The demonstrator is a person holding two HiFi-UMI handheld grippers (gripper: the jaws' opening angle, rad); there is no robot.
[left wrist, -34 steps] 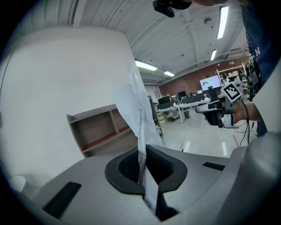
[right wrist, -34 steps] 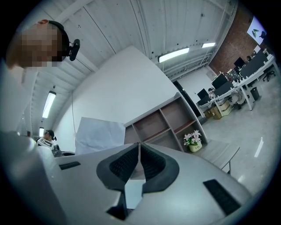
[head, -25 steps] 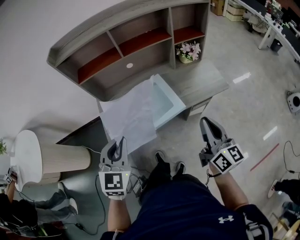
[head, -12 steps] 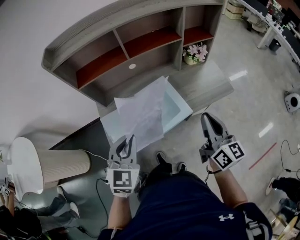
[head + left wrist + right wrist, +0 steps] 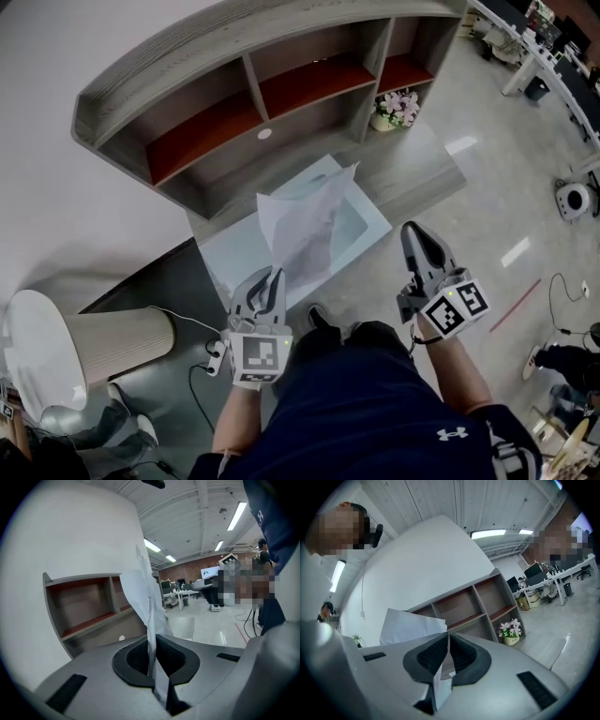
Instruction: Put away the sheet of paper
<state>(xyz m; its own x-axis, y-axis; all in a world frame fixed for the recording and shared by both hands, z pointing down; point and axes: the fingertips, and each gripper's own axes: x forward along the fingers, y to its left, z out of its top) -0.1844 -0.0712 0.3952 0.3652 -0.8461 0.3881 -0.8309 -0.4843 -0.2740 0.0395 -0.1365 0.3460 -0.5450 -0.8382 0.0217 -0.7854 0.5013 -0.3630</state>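
The only brand in sight is a small white Under Armour logo [image 5: 451, 435] on the person's dark shorts [image 5: 375, 412]; the marker cubes [image 5: 258, 358] on the grippers carry black-and-white square patterns and no letters, and the label on the pot of flowers [image 5: 397, 106] is too small to read. The left gripper [image 5: 272, 279] has its fingers pressed together on the near edge of the sheet of paper [image 5: 305, 220], which runs between the pads and stands up, loosely curled, over the pale tray [image 5: 230, 261] on the desk [image 5: 422, 164]. The right gripper [image 5: 412, 232] hovers to the right, past the desk's near right edge, with its fingers closed tip to tip and apart from the sheet. A second ago the sheet hung wide and flat, covering the left half of the tray; now it is narrower and more upright, more of the tray shows, and the left gripper sits further right, nearer the tray. The desk is grey wood grain, with a grey shelf unit [image 5: 187, 141] with red-brown boards along its far side and the flowers at the far right. Behind is a white wall [image 5: 56, 187]; the glossy grey floor [image 5: 487, 216] reflects lights and bears a red line [image 5: 513, 306], and a ribbed beige cylinder [image 5: 117, 333] lies to the left.
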